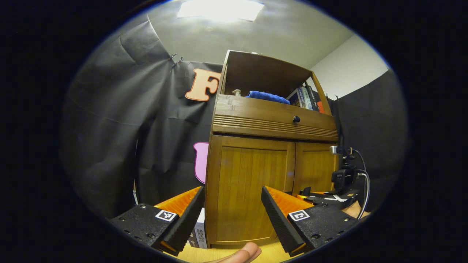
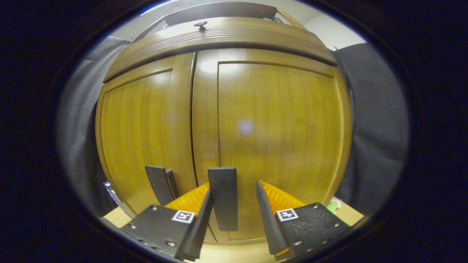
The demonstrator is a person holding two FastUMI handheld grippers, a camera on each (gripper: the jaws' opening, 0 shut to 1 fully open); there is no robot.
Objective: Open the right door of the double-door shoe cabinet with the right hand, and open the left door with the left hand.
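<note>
The shoe cabinet [image 1: 270, 146] stands against the black cloth wall, and both its doors are shut. In the right gripper view the right door [image 2: 278, 128] and the left door [image 2: 142, 128] are very near, each with a flat dark handle beside the middle seam. The right gripper [image 2: 234, 215] is released, its fingers standing on both sides of the right door's handle [image 2: 223, 197] without pressing it. The left gripper [image 1: 232, 215] is also released and stays well apart from the cabinet. A blue cloth [image 1: 267, 96] lies on the upper shelf.
</note>
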